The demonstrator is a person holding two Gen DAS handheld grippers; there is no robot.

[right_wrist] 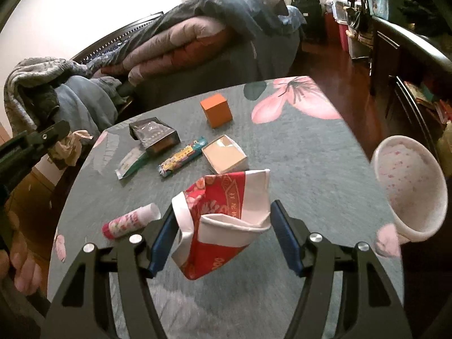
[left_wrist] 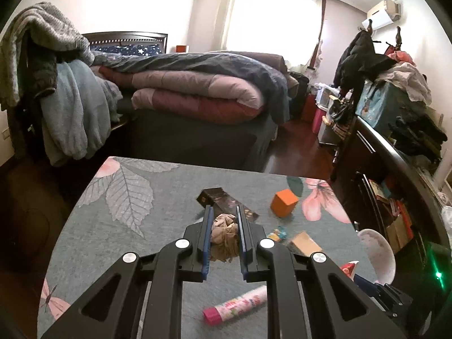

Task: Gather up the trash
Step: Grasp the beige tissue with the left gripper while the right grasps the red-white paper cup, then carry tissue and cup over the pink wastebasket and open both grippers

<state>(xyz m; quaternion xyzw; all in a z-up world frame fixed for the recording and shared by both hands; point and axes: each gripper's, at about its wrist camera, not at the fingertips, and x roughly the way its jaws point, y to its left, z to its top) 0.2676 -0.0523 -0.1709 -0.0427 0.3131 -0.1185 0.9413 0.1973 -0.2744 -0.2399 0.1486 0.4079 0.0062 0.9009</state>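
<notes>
Bedroom clutter frames our floral table [right_wrist: 296,152]. Our left gripper [left_wrist: 223,237] pinches a crumpled tissue [left_wrist: 224,240] clear of it — our right gripper [right_wrist: 223,236] clamps a crushed red cup [right_wrist: 223,220], the bin [right_wrist: 409,192] just beside.

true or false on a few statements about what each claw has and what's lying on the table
1. The left claw is shut on a crumpled beige wad. True.
2. The right claw has a red and white paper cup between its fingers. True.
3. The orange cube sits inside the pink-speckled bin. False: it stands on the table.
4. The glue stick stands upright. False: it lies on its side.
</notes>
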